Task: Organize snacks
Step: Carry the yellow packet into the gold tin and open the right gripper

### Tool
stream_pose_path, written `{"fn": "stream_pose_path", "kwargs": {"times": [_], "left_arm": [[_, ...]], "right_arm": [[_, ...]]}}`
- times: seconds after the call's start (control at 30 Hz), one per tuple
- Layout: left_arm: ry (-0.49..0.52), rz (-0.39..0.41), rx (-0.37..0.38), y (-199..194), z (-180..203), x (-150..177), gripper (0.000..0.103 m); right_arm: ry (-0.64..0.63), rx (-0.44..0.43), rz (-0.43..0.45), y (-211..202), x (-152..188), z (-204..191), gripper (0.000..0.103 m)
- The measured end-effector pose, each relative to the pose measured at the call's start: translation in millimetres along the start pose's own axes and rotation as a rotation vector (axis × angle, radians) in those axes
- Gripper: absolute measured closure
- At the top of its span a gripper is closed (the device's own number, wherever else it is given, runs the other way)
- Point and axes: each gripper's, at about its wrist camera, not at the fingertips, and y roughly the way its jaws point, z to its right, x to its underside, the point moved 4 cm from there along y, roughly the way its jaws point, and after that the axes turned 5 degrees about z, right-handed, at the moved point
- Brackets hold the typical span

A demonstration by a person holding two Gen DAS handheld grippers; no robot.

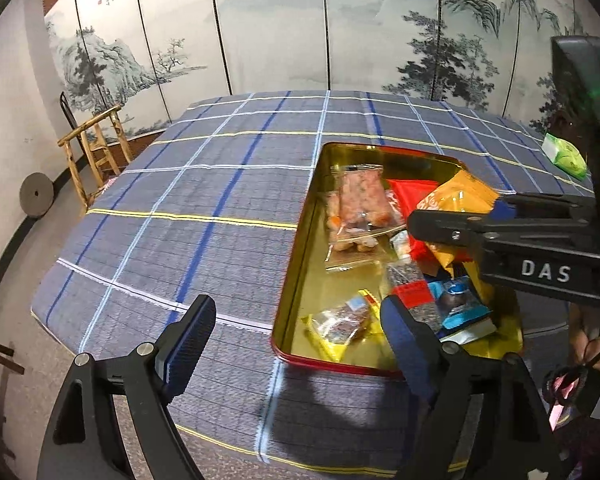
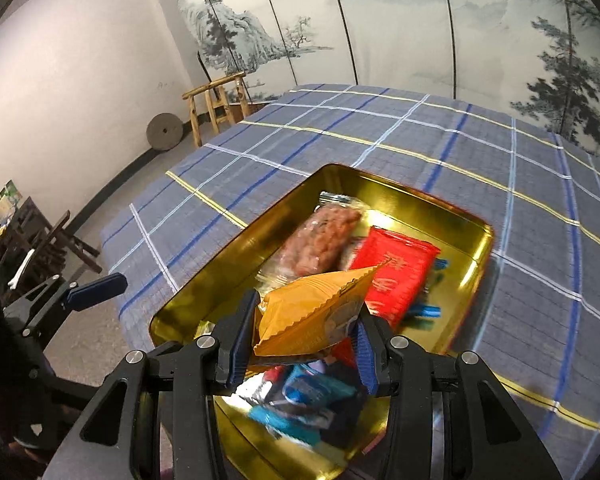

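Note:
A gold tin tray with a red rim [image 1: 300, 264] [image 2: 204, 280] sits on the checked blue tablecloth. It holds a clear bag of pink snacks [image 1: 360, 208] [image 2: 320, 240], a red packet [image 2: 396, 272] [image 1: 410, 196], blue packets [image 1: 460, 304] [image 2: 304, 396] and a yellow-edged clear packet [image 1: 340, 328]. My right gripper [image 2: 306, 336] [image 1: 452, 216] is shut on an orange packet [image 2: 316, 312] [image 1: 456, 196] held above the tray. My left gripper [image 1: 296, 344] is open and empty at the tray's near left corner.
A green packet [image 1: 564, 156] lies on the cloth at the far right. A wooden chair [image 1: 96, 148] [image 2: 216, 100] stands past the table's left side, a stone wheel [image 1: 36, 194] leans on the wall, and a painted folding screen stands behind the table.

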Motion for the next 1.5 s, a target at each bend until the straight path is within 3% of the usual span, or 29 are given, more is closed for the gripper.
{"fn": "stream_pose_path", "kwargs": {"times": [0.87, 1.07, 1.3, 1.5], "left_arm": [[-0.010, 0.008, -0.034, -2, -10, 1, 0.021], [-0.019, 0.020, -0.028, -8, -9, 0, 0.021], [-0.029, 0.056, -0.024, -23, -7, -6, 0.020], [-0.042, 0.114, -0.033, -42, -2, -14, 0.020]], "right_arm": [[0.030, 0.023, -0.022, 27, -12, -6, 0.056], [0.035, 0.001, 0.010, 20, -17, -6, 0.039], [0.017, 0.006, 0.075, -10, -17, -8, 0.035], [-0.045, 0.100, 0.200, -62, 5, -13, 0.025]]}}
